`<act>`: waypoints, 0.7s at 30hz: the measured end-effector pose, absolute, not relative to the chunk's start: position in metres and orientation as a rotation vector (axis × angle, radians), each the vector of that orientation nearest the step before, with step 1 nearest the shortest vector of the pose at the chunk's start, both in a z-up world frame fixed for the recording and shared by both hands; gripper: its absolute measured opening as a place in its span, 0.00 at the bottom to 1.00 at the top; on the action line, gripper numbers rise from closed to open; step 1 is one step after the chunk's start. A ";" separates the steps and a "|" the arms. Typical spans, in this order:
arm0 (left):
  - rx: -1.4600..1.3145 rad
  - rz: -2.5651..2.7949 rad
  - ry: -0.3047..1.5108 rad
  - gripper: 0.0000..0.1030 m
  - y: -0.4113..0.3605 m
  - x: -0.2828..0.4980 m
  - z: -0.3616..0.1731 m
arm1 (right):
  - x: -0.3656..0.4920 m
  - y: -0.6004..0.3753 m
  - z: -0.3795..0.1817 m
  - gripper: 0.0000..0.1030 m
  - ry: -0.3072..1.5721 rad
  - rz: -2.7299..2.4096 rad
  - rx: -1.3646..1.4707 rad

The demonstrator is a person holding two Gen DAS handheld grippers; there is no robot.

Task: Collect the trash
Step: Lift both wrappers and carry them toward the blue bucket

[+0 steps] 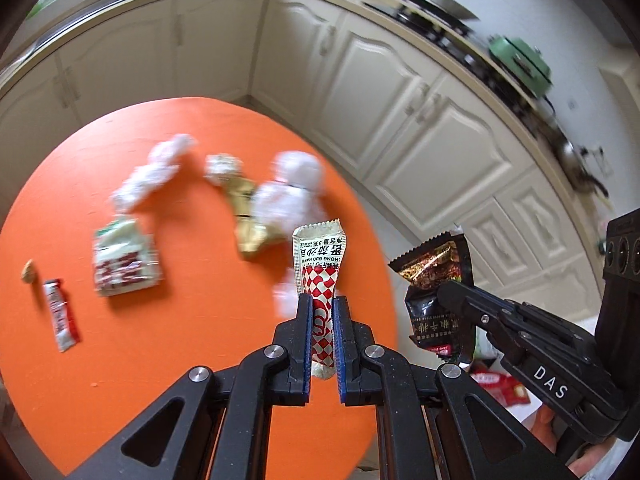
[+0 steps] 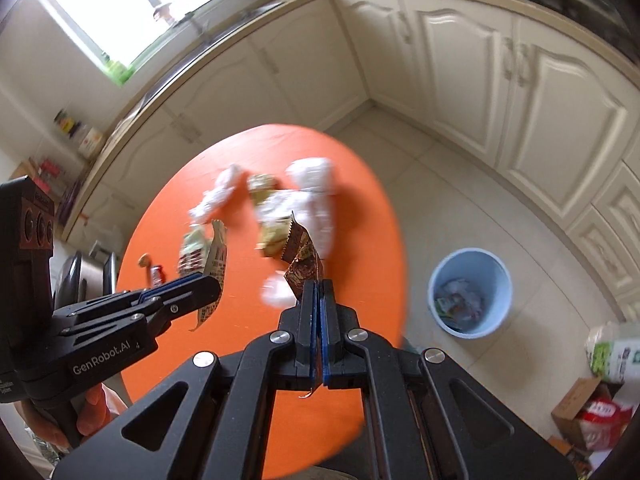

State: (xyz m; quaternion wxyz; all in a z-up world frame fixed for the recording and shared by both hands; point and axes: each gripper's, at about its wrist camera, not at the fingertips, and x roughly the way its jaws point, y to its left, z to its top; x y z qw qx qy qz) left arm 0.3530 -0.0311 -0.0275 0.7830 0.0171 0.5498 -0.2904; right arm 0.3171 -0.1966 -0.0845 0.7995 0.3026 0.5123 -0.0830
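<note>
My left gripper [image 1: 322, 308] is shut on a red-and-white checked sauce sachet [image 1: 318, 256] that stands up between its blue pads, above the orange round table [image 1: 180, 360]. To its right, my right gripper [image 1: 452, 296] holds a dark snack wrapper [image 1: 436, 276]. In the right wrist view the right gripper [image 2: 319, 292] is shut on that brown wrapper [image 2: 302, 258], with the left gripper [image 2: 208, 288] and its sachet [image 2: 216, 264] at the left. A light blue bin [image 2: 494, 280] with trash inside stands on the floor to the right of the table [image 2: 360, 220].
On the table lie crumpled tissues [image 1: 292, 192], a gold wrapper [image 1: 244, 216], a green-and-red packet [image 1: 124, 264], a small red sachet [image 1: 60, 314] and a crumb [image 1: 28, 271]. Cream cabinets [image 1: 400, 92] ring the room. A cardboard box [image 2: 580, 412] sits on the floor at the right.
</note>
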 end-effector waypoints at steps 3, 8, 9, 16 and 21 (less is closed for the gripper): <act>0.105 -0.669 1.200 0.05 -0.079 0.345 -0.037 | 0.285 -0.232 -0.090 0.00 1.086 -0.248 0.696; 0.196 -0.724 1.223 0.05 -0.155 0.341 -0.055 | 0.241 -0.281 -0.106 0.00 1.076 -0.352 0.765; 0.209 -0.730 1.226 0.05 -0.167 0.343 -0.060 | 0.234 -0.288 -0.109 0.00 1.078 -0.368 0.773; 0.310 -0.748 1.272 0.06 -0.256 0.356 -0.106 | 0.198 -0.338 -0.137 0.00 1.096 -0.454 0.842; 0.369 -0.762 1.261 0.08 -0.312 0.378 -0.133 | 0.191 -0.365 -0.159 0.00 1.117 -0.487 0.891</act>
